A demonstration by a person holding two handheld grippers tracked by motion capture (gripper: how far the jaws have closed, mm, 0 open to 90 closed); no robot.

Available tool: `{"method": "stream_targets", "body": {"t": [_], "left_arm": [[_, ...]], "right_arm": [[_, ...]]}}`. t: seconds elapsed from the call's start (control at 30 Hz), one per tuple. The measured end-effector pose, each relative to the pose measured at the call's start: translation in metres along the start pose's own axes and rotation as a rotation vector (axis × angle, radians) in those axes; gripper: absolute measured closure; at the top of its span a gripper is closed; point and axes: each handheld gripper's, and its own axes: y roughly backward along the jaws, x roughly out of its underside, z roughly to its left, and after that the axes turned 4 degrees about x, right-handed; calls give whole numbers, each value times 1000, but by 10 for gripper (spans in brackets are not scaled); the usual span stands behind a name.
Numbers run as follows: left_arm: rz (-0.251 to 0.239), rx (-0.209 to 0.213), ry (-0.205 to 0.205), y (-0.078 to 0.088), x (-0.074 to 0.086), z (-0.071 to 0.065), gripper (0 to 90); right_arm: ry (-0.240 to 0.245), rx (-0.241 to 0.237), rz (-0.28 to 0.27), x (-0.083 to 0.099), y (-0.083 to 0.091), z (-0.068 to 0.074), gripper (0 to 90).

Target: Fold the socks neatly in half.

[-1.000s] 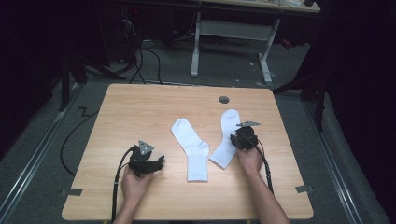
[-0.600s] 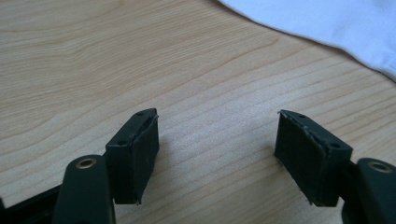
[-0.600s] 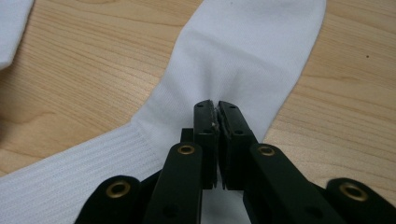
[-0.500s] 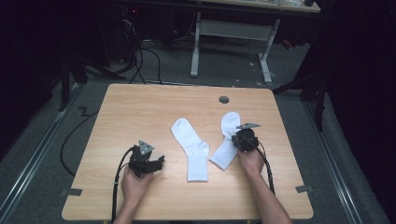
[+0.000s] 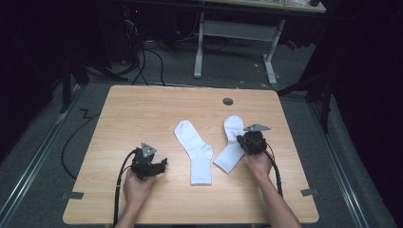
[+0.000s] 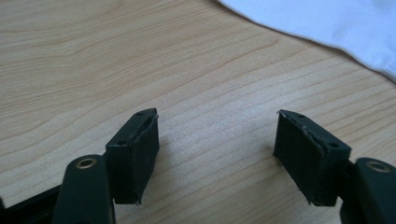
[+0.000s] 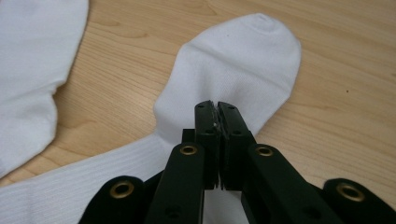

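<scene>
"On the light wooden counter (image 5: 142, 109), what's going on?"

"Two soft white cotton socks lie side by side. The right gripper (image 7: 215, 108) has just squeezed its jaws together on the right-hand white sock (image 5: 231, 145), near the heel bend. I think this is the grabbing step."

"Is it really holding the sock?"

"The jaws look pressed tight over the cloth, with a tiny bit of fabric pinched between them. So yes, it seems to have a pinch of it."

"And the other one?"

"The left gripper (image 6: 215, 149) sits low over bare wood with its jaws wide apart, holding nothing. The middle white sock (image 5: 196, 151) is near it, off to one side."

"What comes next?"

"Probably lifting the pinched sock and laying it on its partner. That needs a slow, gentle pull so the thin cloth doesn't slip out."
</scene>
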Motion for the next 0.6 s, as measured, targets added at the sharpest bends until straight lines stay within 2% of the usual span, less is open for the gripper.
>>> {"method": "stream_targets", "body": {"t": [0.2, 0.27, 0.6], "left_arm": [[0, -3, -2, 0, 0, 0, 311], [0, -3, -2, 0, 0, 0, 311], [0, -2, -2, 0, 0, 0, 311]], "right_arm": [[18, -23, -36, -8, 12, 3, 879], [18, -47, -54, -12, 20, 4, 879], [61, -69, -122, -27, 54, 10, 879]]}}
